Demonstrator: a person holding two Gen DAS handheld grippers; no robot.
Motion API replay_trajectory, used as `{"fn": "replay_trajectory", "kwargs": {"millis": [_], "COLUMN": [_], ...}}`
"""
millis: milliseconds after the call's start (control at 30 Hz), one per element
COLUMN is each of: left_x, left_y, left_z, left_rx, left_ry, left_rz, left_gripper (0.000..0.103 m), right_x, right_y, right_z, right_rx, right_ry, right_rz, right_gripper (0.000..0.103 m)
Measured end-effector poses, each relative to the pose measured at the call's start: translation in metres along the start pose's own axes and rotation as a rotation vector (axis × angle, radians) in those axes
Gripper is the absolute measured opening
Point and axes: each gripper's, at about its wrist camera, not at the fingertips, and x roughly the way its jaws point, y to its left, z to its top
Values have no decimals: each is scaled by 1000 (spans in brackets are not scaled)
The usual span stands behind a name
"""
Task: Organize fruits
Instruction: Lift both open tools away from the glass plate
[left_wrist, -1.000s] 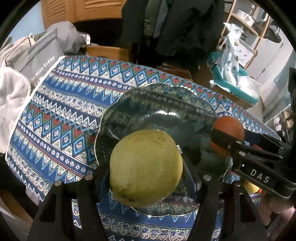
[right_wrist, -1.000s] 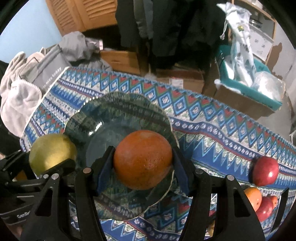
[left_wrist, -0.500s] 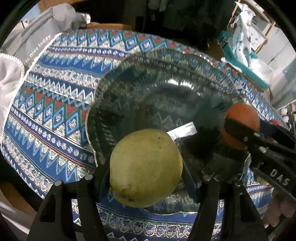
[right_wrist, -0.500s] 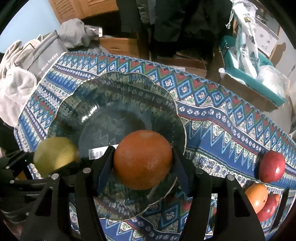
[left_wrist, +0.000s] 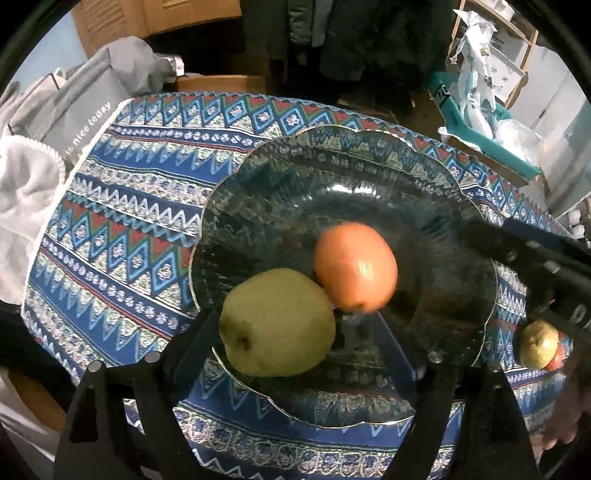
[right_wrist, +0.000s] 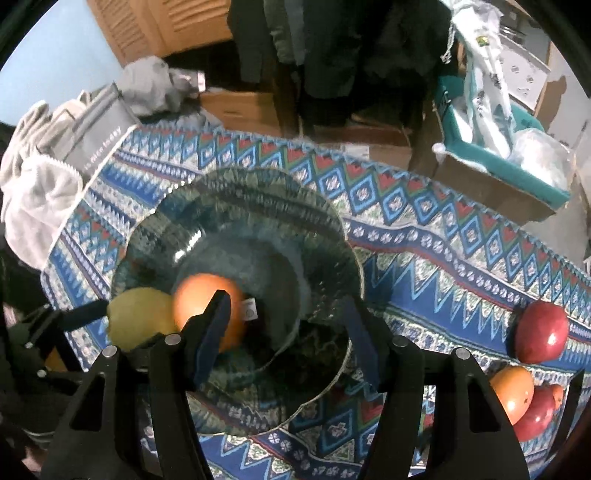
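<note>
A yellow-green pear (left_wrist: 275, 323) and an orange (left_wrist: 354, 266) lie touching in the dark glass bowl (left_wrist: 295, 177) on the patterned cloth. My left gripper (left_wrist: 291, 336) is open, its jaws spread wider than the pear, which sits by the left finger. My right gripper (right_wrist: 286, 328) is open and empty above the bowl (right_wrist: 236, 206); the orange (right_wrist: 201, 301) and pear (right_wrist: 138, 317) lie left of it, partly behind its left finger. The right gripper also shows at the right edge of the left wrist view.
More fruit lies on the cloth right of the bowl: a red apple (right_wrist: 541, 330), an orange one (right_wrist: 511, 393), another red one (right_wrist: 533, 415), and a pear (left_wrist: 537, 343). Grey clothes (left_wrist: 33, 177) lie off the cloth's left edge. Boxes and a teal bin (right_wrist: 491, 155) stand behind.
Both grippers have opened and let go of their fruit. The pear and the orange now lie in the bowl, and the orange has rolled left against the pear. Both grippers have drawn back.
</note>
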Motion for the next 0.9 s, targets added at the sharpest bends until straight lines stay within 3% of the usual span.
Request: {"fn": "replay_trajectory", "kwargs": {"millis": [500, 900], "left_x": [-49, -86], "left_y": [-13, -43], "left_z": [12, 13], "left_rx": [-8, 32], "left_ry": [-113, -182], "left_rz": [-72, -129], "left_gripper": [85, 85], "right_x": [-66, -122], "right_y": [-15, -35], "right_z": [4, -12], "right_rx": [12, 37], "right_ry": [-142, -228], "right_rz": [-77, -120], "right_gripper": [65, 67]}}
